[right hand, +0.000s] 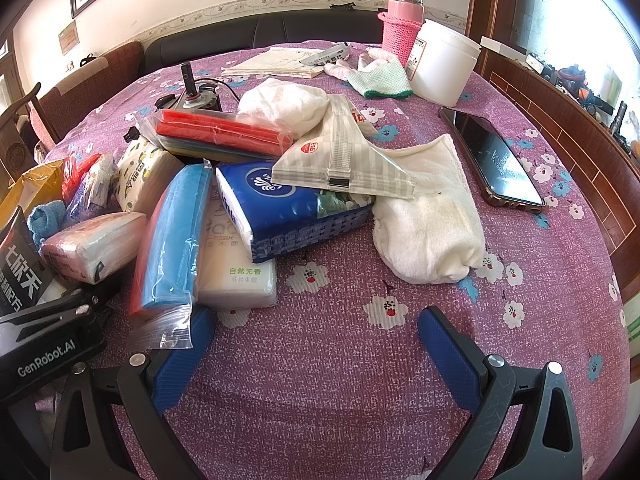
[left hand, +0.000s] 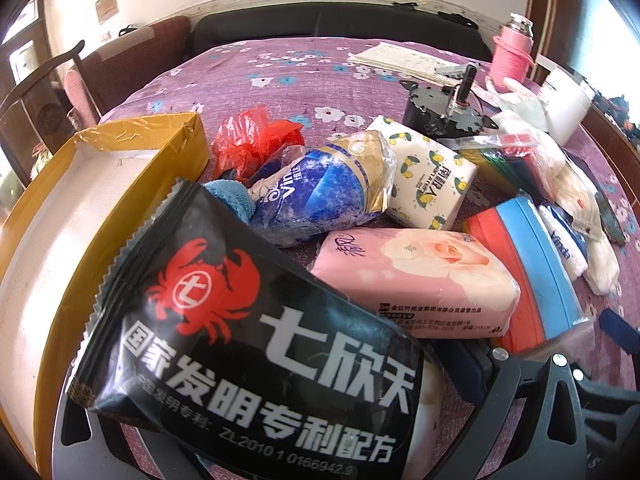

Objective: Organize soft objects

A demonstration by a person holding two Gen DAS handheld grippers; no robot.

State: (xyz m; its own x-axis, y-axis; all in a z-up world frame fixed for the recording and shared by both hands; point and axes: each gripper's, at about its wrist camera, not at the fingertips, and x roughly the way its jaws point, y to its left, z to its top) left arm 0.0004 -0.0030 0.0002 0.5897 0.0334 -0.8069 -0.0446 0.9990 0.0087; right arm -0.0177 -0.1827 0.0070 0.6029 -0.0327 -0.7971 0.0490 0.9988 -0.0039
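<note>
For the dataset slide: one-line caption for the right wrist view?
Open right gripper hovers over the purple floral tablecloth, facing piled tissue packs, with a blue Vinda pack and white towel nearest.

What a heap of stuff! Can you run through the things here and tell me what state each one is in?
Black crab packet: held in the left gripper, lifted.
Right gripper: open, holding nothing.
Yellow box: open, nothing visible inside.
Pink tissue pack: sealed, lying flat.
Blue tissue pack: under a striped pouch.
Phone: screen dark.
Pink flask: capped, upright.
</note>
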